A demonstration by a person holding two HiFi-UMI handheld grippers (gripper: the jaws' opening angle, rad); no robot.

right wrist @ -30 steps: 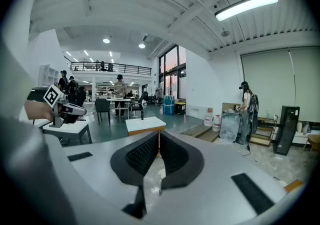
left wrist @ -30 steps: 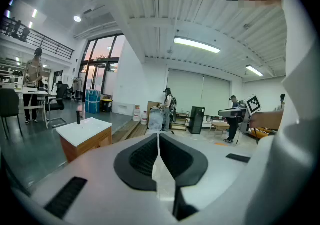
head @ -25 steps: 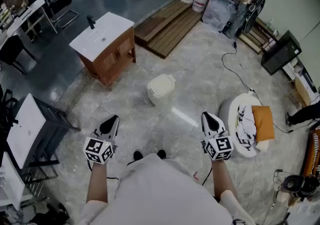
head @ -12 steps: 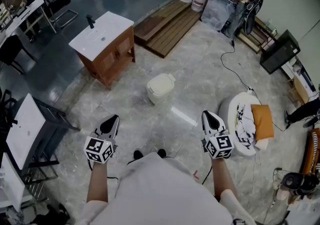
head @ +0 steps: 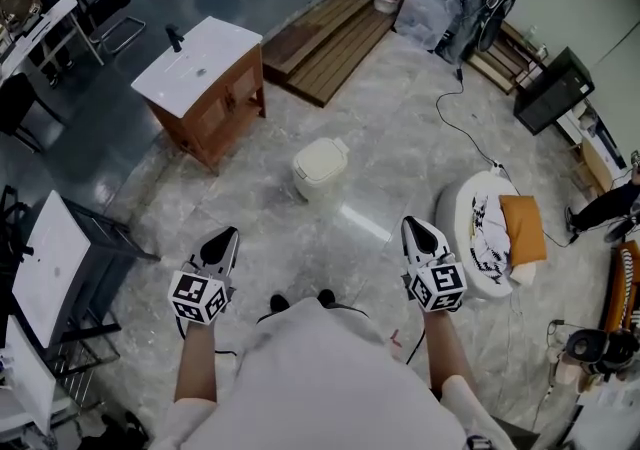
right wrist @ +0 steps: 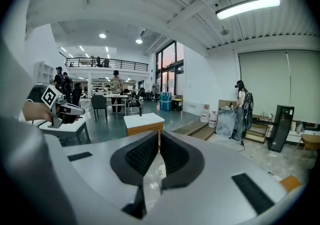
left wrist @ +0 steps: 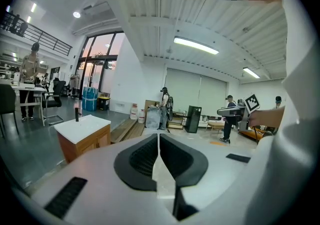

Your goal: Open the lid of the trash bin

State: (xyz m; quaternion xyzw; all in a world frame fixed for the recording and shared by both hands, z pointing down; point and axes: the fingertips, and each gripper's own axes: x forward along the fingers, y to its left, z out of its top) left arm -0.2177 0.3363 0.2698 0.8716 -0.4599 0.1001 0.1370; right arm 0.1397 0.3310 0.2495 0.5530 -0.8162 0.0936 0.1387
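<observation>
Holds the left gripper (head: 227, 236) near, at left, jaws pressed together on nothing. Holds the right gripper (head: 412, 227) near, at right, jaws likewise closed and empty. Faces the trash bin (head: 320, 167), lid down, on the marble floor (head: 400, 153), farther off, well apart from both, right of a wooden sink cabinet (head: 205, 88).

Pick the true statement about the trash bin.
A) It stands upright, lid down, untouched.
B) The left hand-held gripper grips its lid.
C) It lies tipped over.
A: the trash bin stands closed on the floor, well ahead of the left hand-held gripper and right hand-held gripper.
</observation>
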